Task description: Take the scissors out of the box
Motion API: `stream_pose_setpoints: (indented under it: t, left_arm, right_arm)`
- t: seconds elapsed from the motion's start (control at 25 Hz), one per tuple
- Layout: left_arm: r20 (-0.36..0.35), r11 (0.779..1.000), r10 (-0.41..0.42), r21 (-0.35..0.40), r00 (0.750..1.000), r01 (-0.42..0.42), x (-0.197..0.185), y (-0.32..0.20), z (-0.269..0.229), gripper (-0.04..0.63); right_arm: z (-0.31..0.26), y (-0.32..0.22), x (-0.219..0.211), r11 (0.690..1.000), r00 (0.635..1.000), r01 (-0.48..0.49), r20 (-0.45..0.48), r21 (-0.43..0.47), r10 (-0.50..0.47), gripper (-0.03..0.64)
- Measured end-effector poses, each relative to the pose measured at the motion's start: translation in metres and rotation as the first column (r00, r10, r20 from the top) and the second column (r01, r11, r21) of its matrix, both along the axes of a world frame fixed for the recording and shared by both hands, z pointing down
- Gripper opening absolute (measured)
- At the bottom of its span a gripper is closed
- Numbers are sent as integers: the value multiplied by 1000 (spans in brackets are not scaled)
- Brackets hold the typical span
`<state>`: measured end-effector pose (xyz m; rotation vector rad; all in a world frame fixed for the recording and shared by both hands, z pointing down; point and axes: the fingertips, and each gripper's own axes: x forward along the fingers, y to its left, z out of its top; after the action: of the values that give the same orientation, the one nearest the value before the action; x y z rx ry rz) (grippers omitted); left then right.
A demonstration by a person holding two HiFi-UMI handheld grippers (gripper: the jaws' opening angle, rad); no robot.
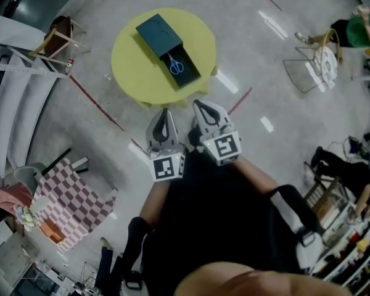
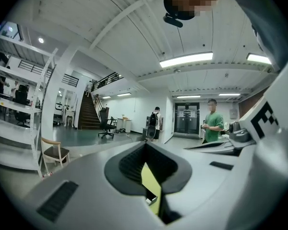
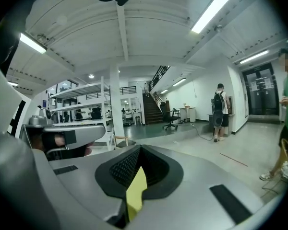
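A dark box (image 1: 157, 32) lies on the round yellow table (image 1: 132, 66), its drawer slid out toward me. Blue scissors (image 1: 177, 65) rest inside the drawer. Both grippers hover over the floor just short of the table's near edge and point at it. My left gripper (image 1: 165, 111) is shut with nothing in it, and my right gripper (image 1: 199, 103) beside it is shut and empty too. In the left gripper view the closed left gripper (image 2: 149, 176) shows only a yellow sliver of table through its slit. The right gripper (image 3: 137, 176) shows the same in the right gripper view.
A wooden chair (image 1: 58, 39) stands left of the table and a wire chair (image 1: 308, 69) to its right. A checked cloth (image 1: 74, 202) lies at my lower left. Seated people and shelves crowd the right edge. A person in green (image 2: 212, 126) stands farther back.
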<state>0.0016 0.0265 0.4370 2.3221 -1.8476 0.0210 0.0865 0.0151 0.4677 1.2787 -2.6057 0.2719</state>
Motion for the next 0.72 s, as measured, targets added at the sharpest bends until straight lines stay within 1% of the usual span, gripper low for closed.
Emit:
stream_pose_setpoints:
  t: [0.12,0.24,0.4,0.72]
  left_arm:
    - [-6,999,-41,-13,999,41,1,-20,-1,-5]
    - [-3,998,-57,-17,998,57,1,-34,0,-5]
    - [4,998,-60,-27,998,60,-2,-52,6,-5]
    - [8,999,-34,-33,999,34,-17,-87,13,-5]
  right_arm:
    - [0,-23,2,1000,1000,18,12,-6,-18,-3]
    - [4,-40,2,1000,1000,25,17,-15,-25,-2]
    - [9,-62,-3,999,999,31,15,-17,-31,-2]
    - [21,-97,-18,999,1000,9,2,-36,-9,-2]
